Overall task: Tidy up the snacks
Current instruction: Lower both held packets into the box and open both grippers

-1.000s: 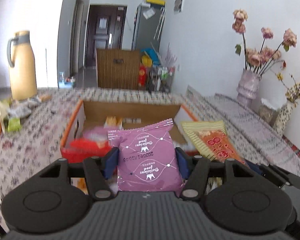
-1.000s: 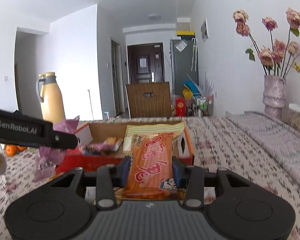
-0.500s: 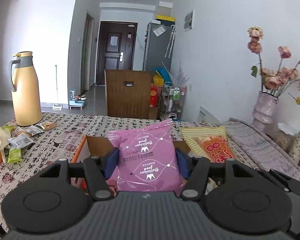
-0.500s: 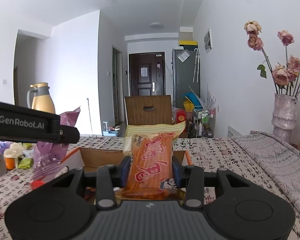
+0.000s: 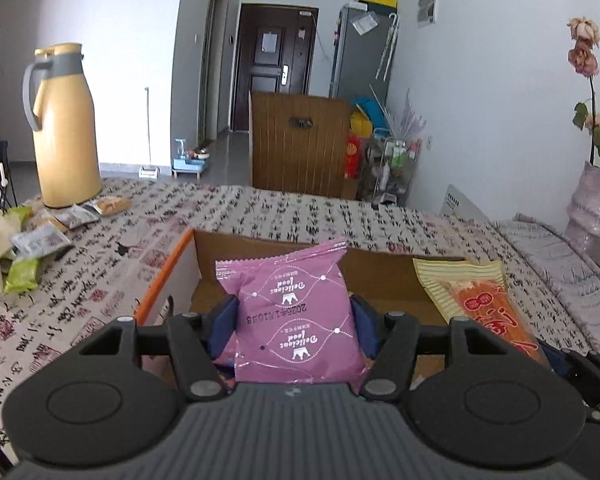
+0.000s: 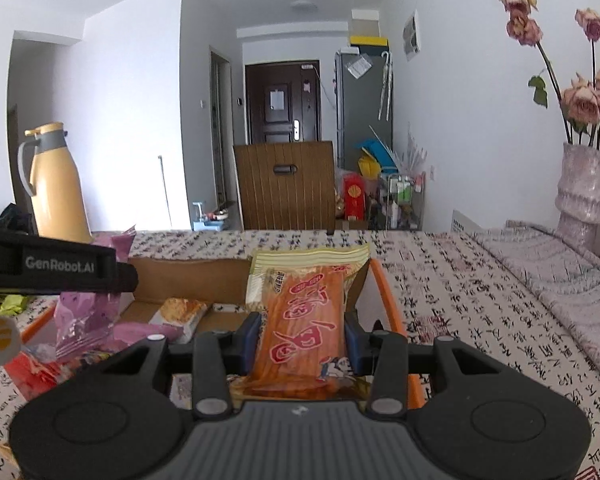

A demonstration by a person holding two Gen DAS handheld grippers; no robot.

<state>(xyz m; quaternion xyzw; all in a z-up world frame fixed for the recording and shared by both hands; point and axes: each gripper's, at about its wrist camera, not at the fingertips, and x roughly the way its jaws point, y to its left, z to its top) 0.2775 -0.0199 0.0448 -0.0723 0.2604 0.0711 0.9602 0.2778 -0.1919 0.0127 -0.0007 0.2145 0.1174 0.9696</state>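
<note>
Both grippers have travelled level across the bench since the earlier frame, each packet unchanged in its grip; the cardboard box (image 5: 384, 276) now sits lower and nearer in the left wrist view.

Left gripper (image 5: 294, 326): fingers (image 5: 222, 326) part-open, clamped on the sides of the purple snack packet (image 5: 296, 320), held upright over the box's near left end.

Right gripper (image 6: 302, 340): fingers (image 6: 250, 338) narrower, closed on the orange snack packet (image 6: 304, 320), upright over the box's right end beside its orange rim (image 6: 388, 304).

Box contents, right wrist view: a small bread-like packet (image 6: 180, 314) on the floor of the box, purple wrappers (image 6: 88, 320) and a red packet (image 6: 32, 372) at the left end.

Bench (image 5: 80, 280) left side: yellow thermos jug (image 5: 62, 128), loose snack packets (image 5: 40, 240) beside it, outside the box.
</note>
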